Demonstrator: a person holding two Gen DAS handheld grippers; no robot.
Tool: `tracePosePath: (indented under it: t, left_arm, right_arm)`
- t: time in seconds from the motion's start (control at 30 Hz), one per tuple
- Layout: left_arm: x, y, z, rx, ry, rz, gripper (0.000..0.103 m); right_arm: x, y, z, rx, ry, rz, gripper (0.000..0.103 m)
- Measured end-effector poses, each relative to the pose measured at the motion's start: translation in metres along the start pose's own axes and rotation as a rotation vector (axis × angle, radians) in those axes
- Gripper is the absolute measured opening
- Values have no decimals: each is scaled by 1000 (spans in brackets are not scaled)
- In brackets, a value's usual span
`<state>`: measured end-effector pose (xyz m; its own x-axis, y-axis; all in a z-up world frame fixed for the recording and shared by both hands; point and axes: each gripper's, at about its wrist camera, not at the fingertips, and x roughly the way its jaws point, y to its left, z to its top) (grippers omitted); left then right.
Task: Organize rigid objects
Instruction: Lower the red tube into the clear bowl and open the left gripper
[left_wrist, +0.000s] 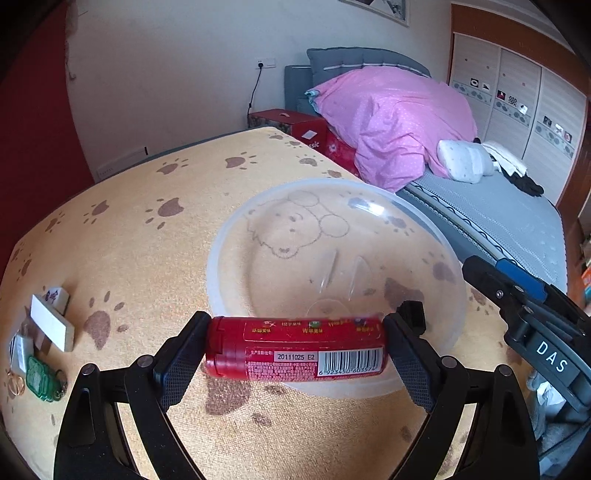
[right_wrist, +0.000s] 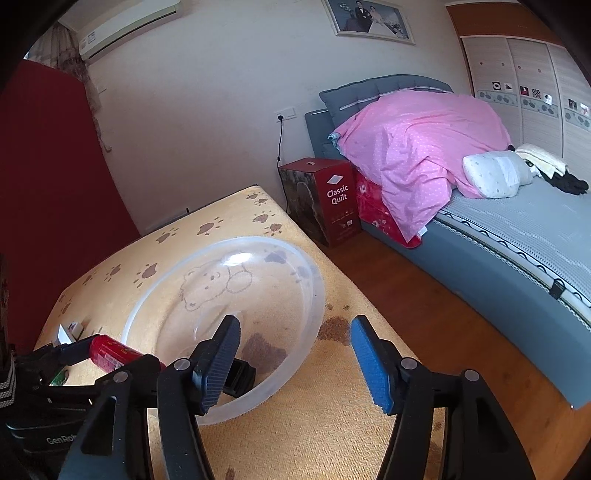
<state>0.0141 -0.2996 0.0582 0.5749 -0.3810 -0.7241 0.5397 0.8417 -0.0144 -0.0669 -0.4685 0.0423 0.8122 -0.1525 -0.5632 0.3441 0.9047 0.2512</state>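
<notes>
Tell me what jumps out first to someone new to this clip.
The red tube, clamped end to end in the left tool, sits at the near rim of the clear plastic bowl on the paw-print cloth. The right tool stands open and empty beside the bowl. Behind, a pink quilt is heaped on the bed.

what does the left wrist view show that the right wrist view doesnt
Only the left wrist view: the barcode side of the red tube clamped end to end in the left gripper, plus the green key tag and white tiles.

Only the right wrist view: the air conditioner, the framed photo and the open, empty right gripper.

Both: the clear plastic bowl on the paw-print cloth.
</notes>
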Motion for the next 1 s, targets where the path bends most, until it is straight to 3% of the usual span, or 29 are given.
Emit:
tracePosePath:
  t: [0.47,0.8,1.0]
  left_arm:
    - [-1,11,-10,-29,-15,0,95]
    - [2,9,-13,-49,2,-89,98]
    - [2,14,-16,-70,4,-83,98]
  right_arm:
    - [0,5,-7,-15,25,3,66]
    - [-1,6,-7,-8,24,6,74]
    - [-2,8,-8,-11,28,8,74]
